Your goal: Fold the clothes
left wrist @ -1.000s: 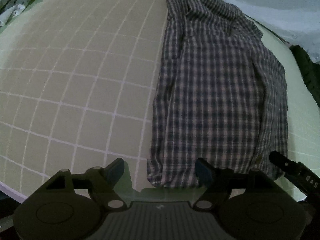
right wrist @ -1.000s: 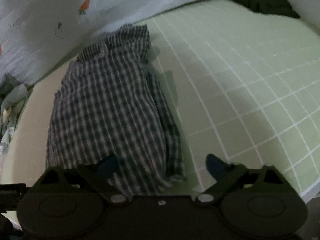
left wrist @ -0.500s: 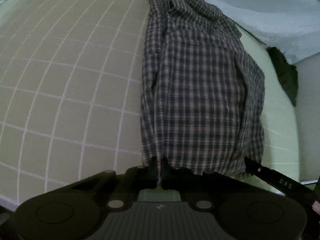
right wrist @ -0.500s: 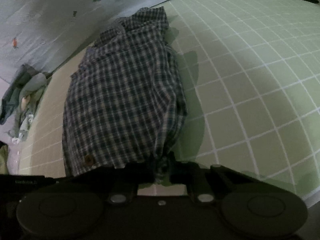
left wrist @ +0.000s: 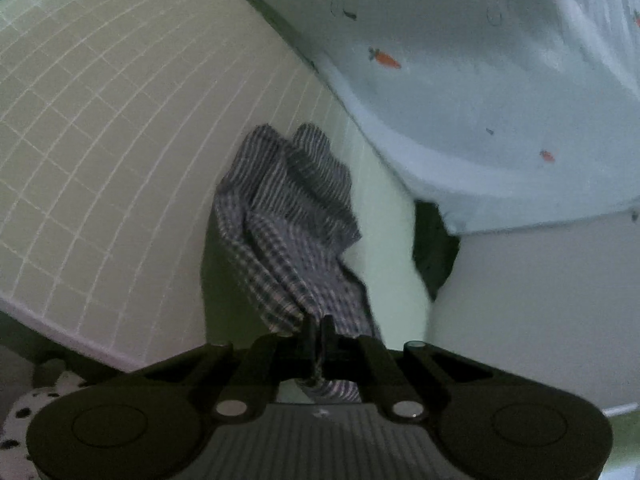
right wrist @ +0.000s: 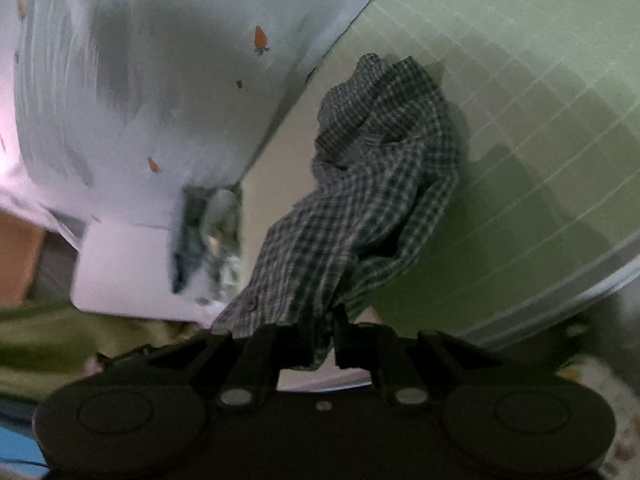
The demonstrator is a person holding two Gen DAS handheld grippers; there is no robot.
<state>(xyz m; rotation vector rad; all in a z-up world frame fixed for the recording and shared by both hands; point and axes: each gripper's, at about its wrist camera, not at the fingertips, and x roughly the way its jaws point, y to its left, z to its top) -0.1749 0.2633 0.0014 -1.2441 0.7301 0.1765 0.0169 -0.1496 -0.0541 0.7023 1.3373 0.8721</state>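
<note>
Plaid shirt (left wrist: 288,224): dark check, bunched and creased, lifted at its near edge so that it hangs between the two grippers and trails down to the green gridded mat (left wrist: 100,128). The far end, with the collar folds, rests on the mat; how much of the cloth lies flat cannot be made out. One small round button (right wrist: 251,302) shows on the hem in the right wrist view.

Left gripper (left wrist: 318,336): jaws drawn together on a pinch of the shirt hem; a strip of cloth runs down between the fingers and out below them. The hem beyond that point is hidden by the gripper body.

Right gripper (right wrist: 322,340): jaws likewise clamped on the hem, cloth bulging above and dangling below the fingers.

Mat: pale green with white grid lines, its near rim visible in both views.

Pale blue sheet (left wrist: 460,100): printed with small orange carrots, lying just beyond the shirt along the mat's far edge.

Dark garment (left wrist: 434,248): partly tucked under the sheet, shape unclear.

Blurred bundle of light fabric (right wrist: 208,240): left of the shirt in the right wrist view, too smeared to identify.
</note>
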